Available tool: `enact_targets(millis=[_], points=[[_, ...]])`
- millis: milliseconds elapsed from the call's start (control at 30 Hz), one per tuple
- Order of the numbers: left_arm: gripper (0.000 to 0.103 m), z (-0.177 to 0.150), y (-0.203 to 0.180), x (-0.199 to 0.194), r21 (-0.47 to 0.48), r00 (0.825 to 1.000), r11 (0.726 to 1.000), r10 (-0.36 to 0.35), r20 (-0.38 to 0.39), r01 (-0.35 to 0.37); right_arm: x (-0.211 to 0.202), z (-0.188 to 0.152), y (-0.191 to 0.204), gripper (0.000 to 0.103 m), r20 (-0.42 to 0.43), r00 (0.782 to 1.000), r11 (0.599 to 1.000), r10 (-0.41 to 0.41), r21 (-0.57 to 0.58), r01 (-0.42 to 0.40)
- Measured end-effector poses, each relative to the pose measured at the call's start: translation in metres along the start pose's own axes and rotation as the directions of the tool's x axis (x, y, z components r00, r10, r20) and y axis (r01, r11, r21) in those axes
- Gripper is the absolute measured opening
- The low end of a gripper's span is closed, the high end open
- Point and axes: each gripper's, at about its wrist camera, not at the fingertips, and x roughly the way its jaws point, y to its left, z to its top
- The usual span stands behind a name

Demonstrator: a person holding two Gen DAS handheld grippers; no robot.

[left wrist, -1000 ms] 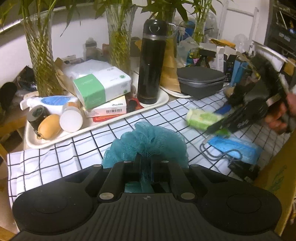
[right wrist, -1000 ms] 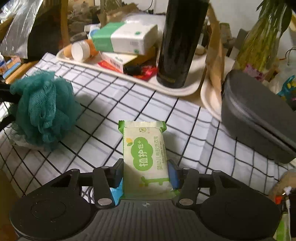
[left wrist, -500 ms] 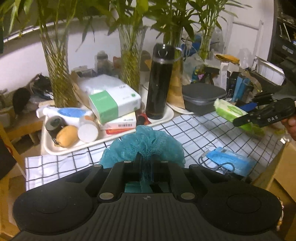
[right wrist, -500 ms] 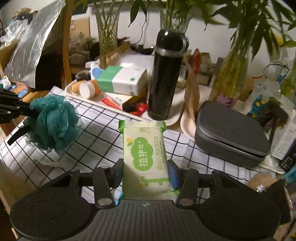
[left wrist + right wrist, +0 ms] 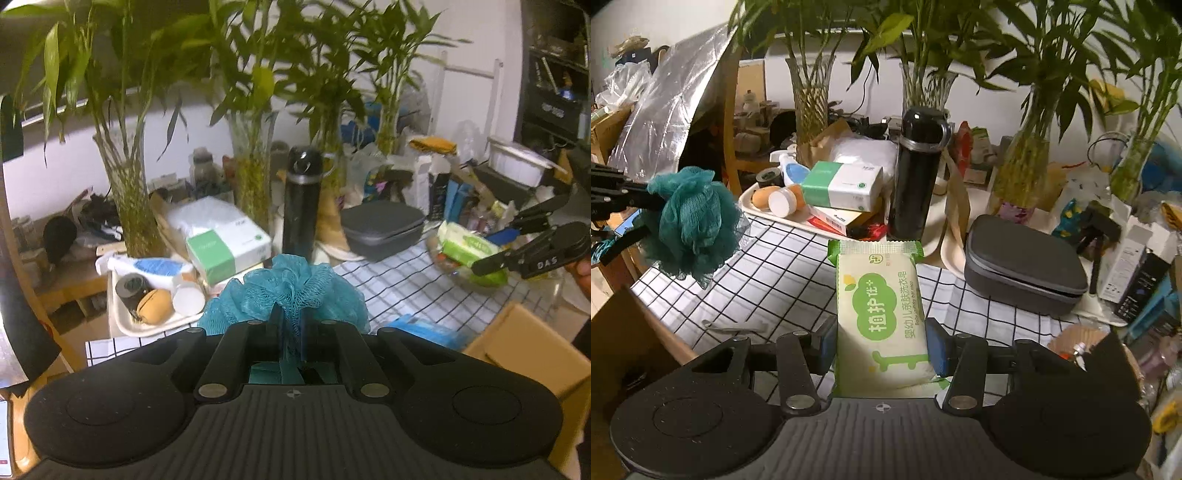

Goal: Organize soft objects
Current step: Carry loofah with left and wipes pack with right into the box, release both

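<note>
In the left wrist view, my left gripper [image 5: 290, 325] is clenched on the teal mesh bath pouf [image 5: 291, 291], holding it in the air above the near edge of the black-and-white checked tablecloth [image 5: 399, 280]. In the right wrist view, my right gripper [image 5: 881, 345] grasps the green-and-cream soft packet [image 5: 881, 314] by its sides, lifted over the cloth's middle, the pouf hanging by the left edge.

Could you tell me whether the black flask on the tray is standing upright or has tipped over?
Upright. The black flask stands vertically on its base on the white tray, cap at the top, in both views.
</note>
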Motion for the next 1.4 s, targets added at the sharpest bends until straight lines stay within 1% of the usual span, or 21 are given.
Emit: enact_targets(millis=[133,267,500,700,933,1000,1100,1133,1167,1200,1233,1400], points=[[0.008,0.004,-0.013,-0.019,0.019,1.000,1.000,-0.017,0.018,0.017,-0.021,-0.006,0.006,0.052,0.017,1.000,1.000,-0.011,0.014,0.010],[0.008,0.008,-0.026,-0.038,0.029,0.998,0.999,-0.043,0.037,0.042,-0.039,-0.011,0.011,0.052,0.034,0.999,0.999,0.009,0.032,-0.010],[0.008,0.012,-0.051,-0.064,0.061,0.995,0.995,-0.081,0.062,0.077,-0.065,-0.022,0.019,0.052,0.058,0.998,0.999,0.014,0.039,-0.016],[0.008,0.009,-0.074,-0.074,0.084,0.991,0.990,-0.118,0.061,0.113,-0.084,-0.031,0.026,0.052,0.079,0.997,0.999,0.022,0.043,-0.025],[0.008,0.000,-0.095,-0.074,0.098,0.984,0.981,-0.174,0.042,0.169,-0.107,-0.039,0.035,0.052,0.104,0.994,0.999,0.036,0.030,-0.039],[0.008,-0.006,-0.101,-0.072,0.092,0.983,0.980,-0.179,0.040,0.175,-0.113,-0.042,0.036,0.052,0.107,0.993,0.999,0.040,0.025,-0.043],[0.015,-0.018,-0.107,-0.072,0.080,0.984,0.982,-0.174,0.029,0.171,-0.123,-0.046,0.038,0.052,0.113,0.993,0.999,0.038,0.021,-0.041],[0.029,-0.023,-0.109,-0.072,0.085,0.984,0.981,-0.175,0.008,0.174,-0.125,-0.047,0.038,0.052,0.115,0.993,0.999,0.040,0.023,-0.042],[0.035,-0.028,-0.111,-0.071,0.094,0.985,0.980,-0.172,-0.019,0.173,-0.127,-0.049,0.038,0.052,0.115,0.992,0.999,0.043,0.026,-0.046],[0.043,-0.033,-0.112,-0.072,0.101,0.987,0.981,-0.160,-0.031,0.163,-0.129,-0.052,0.039,0.052,0.115,0.992,0.998,0.048,0.029,-0.052],[0.049,-0.038,-0.113,-0.074,0.110,0.989,0.983,-0.144,-0.035,0.147,-0.131,-0.054,0.040,0.052,0.113,0.992,0.998,0.051,0.029,-0.055],[0.050,-0.053,-0.109,-0.087,0.110,0.991,0.987,-0.111,-0.070,0.118,-0.134,-0.069,0.043,0.052,0.093,0.994,0.997,0.066,0.042,-0.070]])
